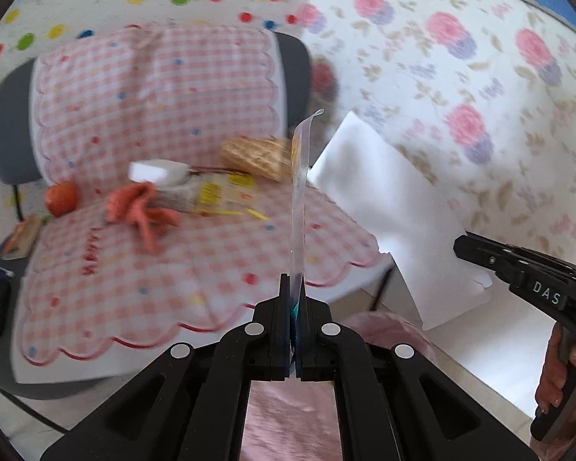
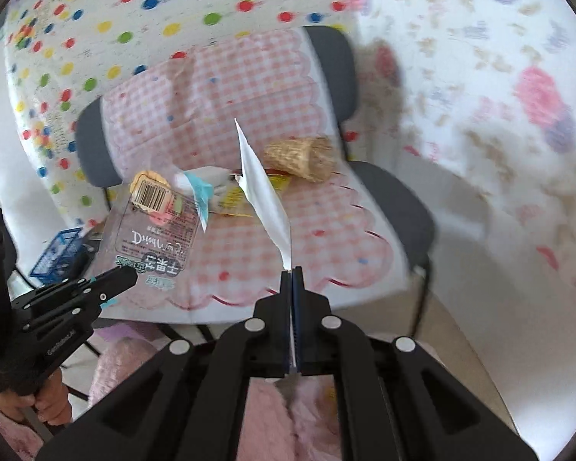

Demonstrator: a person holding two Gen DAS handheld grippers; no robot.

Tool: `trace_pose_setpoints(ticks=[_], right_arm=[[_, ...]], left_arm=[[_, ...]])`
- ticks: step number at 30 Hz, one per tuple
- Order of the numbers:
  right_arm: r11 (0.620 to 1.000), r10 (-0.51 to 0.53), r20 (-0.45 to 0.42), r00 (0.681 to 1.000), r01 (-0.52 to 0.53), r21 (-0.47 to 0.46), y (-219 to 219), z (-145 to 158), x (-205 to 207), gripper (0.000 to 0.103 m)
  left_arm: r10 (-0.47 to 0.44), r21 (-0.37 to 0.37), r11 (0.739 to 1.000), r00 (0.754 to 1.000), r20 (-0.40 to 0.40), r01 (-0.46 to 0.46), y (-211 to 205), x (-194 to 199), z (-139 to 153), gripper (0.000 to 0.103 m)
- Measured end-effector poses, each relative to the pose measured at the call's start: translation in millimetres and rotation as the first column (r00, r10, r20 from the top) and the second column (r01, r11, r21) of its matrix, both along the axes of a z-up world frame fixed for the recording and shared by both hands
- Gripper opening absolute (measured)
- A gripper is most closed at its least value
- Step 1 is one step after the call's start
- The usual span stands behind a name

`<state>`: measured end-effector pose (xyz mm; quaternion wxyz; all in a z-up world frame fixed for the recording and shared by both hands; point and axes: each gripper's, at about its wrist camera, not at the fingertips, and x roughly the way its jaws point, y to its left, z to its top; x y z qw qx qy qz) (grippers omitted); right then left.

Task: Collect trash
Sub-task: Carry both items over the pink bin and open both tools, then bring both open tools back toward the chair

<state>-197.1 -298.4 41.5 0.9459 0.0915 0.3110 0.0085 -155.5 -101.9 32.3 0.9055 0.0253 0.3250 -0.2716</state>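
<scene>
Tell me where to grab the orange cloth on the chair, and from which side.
Pinch the bunched upper end of the orange cloth from above: it stands higher than the thin trailing strips. Both grippers are full, left, right.

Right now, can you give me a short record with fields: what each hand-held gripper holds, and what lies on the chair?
left hand-held gripper: shut on a clear plastic wrapper
right hand-held gripper: shut on a white paper sheet
chair: covered by a pink checked cloth
on the cloth: waffle cone, orange ball, orange knitted piece, yellow packet
</scene>
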Motion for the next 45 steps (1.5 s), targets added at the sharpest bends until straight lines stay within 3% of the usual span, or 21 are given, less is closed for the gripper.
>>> trace_pose_setpoints(ticks=[8,13,20,28,33,37,38,40,42,45], right_arm=[[0.985,-0.174,-0.032,0.984,0.174,-0.008,-35.0,-13.6,-63.1,0.001],[0.966,-0.260,-0.066,0.963,0.258,-0.026,-48.6,-32.5,-94.7,0.001],[0.956,-0.290,-0.136,0.947,0.295,0.010,-63.8,-61.3,-109.8,0.002],[0.957,-0.280,-0.179,0.943,0.290,0.031,-70.8,-75.2,-97.9,0.002],[0.957,-0.276,-0.189,0.943,0.287,0.036,-74.6,-81.2,-86.0,0.002],[0.959,-0.269,-0.194,0.943,0.282,0.043,-74.0,-87.9,-76.3,0.002],[0.959,-0.266,-0.196,0.944,0.279,0.044,-73.6,-89.8,-74.0,0.003],[0.960,-0.260,-0.205,0.944,0.276,0.052,-74.0,-94.2,-69.3,0.008],[0.960,-0.258,-0.208,0.943,0.275,0.056,-74.4,-96.0,-66.9,0.024],[0.959,-0.266,-0.201,0.943,0.280,0.041,-73.1,-93.5,-66.1,0.028]], left_arm=[[-0.166,0.011,0.986,0.986,-0.010,0.166,-53.0,-32.6,-17.2,0.002],[-0.221,0.026,0.974,0.973,-0.059,0.223,-75.2,-41.7,-34.1,0.002],[-0.250,0.041,0.966,0.962,-0.112,0.256,-94.5,-42.7,-50.2,0.002],[-0.244,0.062,0.965,0.958,-0.148,0.255,-110.8,-31.0,-59.5,0.002],[-0.244,0.078,0.963,0.957,-0.156,0.258,-122.0,-21.8,-61.2,0.008],[-0.226,0.077,0.968,0.960,-0.163,0.241,-124.9,-11.3,-62.2,0.035],[-0.223,0.073,0.969,0.961,-0.163,0.238,-124.3,-9.2,-62.0,0.037],[-0.213,0.072,0.971,0.965,-0.156,0.226,-121.3,-7.3,-60.0,0.037],[-0.198,0.070,0.975,0.969,-0.148,0.210,-116.1,-4.9,-57.7,0.037],[-0.159,0.071,0.983,0.978,-0.136,0.170,-102.0,0.0,-53.1,0.037]])
